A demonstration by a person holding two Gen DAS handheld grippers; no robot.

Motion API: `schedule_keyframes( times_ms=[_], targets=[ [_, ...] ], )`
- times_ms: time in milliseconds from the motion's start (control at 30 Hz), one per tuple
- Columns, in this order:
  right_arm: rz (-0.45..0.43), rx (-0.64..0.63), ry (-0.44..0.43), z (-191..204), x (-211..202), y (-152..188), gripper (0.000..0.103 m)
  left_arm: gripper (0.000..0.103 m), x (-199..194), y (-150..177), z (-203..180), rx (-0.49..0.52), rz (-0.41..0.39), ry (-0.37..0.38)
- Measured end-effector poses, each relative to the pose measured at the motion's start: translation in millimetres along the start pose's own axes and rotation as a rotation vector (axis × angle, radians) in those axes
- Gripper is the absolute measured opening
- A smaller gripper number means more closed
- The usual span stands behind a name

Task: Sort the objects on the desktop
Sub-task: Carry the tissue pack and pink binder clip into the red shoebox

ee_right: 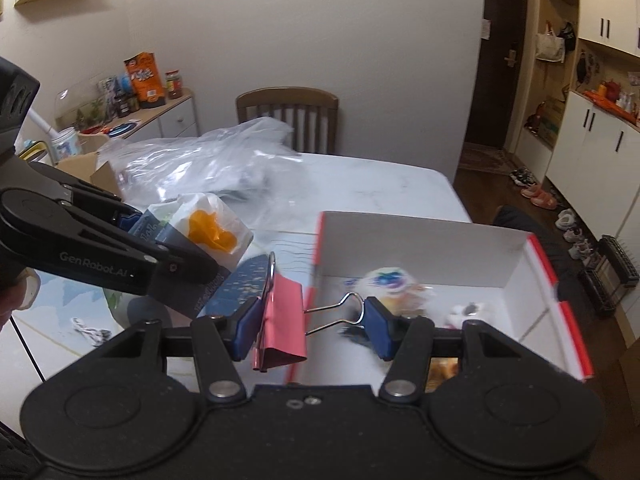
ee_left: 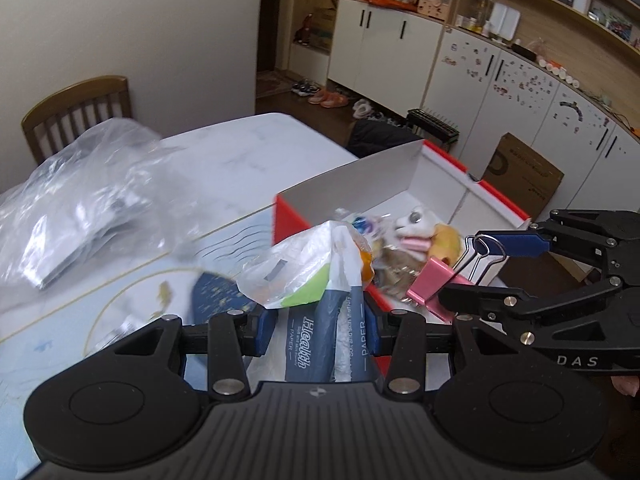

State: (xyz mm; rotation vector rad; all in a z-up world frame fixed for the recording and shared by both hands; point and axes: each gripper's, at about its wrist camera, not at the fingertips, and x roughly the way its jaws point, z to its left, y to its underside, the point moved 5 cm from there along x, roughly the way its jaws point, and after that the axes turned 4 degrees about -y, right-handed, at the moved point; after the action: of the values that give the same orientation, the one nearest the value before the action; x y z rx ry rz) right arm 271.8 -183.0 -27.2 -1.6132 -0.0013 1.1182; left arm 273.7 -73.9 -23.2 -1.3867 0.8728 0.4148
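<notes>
White cabinets and a wooden chair ring the pale counter point(ee_left: 248, 152) in my left wrist view. My left hand-held gripper point(ee_left: 320, 330) is clamped on a tissue pack point(ee_left: 320, 344) in blue wrapping, its lower end cut off by the gripper body; a white plastic bag point(ee_left: 304, 268) drapes over its top. Just beyond sits the red-edged box point(ee_left: 400, 168), holding small toys too blurred to name. At the box's near edge, my right hand-held gripper point(ee_left: 488, 268) pinches a pink binder clip point(ee_left: 430, 286). A clear plastic bag point(ee_left: 80, 196) lies well left of the box, smeared by motion.

Plain wall and a dark door back my right wrist view. Here the right hand-held gripper point(ee_right: 308, 326) squeezes the binder clip point(ee_right: 284, 320) by body and wire handle, just beside the box's point(ee_right: 420, 240) left wall. The left hand-held gripper point(ee_right: 160, 248) holds the tissue pack point(ee_right: 150, 226) left of the box, its pads largely hidden. Box contents are blurred.
</notes>
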Motion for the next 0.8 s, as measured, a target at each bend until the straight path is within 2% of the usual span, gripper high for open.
schedule_keyframes(
  times_ms=[433, 800],
  targets=[
    [-0.006, 0.034, 0.064, -81.9, -7.1, 6.5, 0.055, 0.042, 41.9, -30.6, -66.3, 0.068, 0.021, 0.028],
    [0.032, 0.062, 0.087, -134.2, 14.1, 9.7, 0.055, 0.042, 83.5, -47.2, -96.6, 0.117, 0.067, 0.009]
  ],
)
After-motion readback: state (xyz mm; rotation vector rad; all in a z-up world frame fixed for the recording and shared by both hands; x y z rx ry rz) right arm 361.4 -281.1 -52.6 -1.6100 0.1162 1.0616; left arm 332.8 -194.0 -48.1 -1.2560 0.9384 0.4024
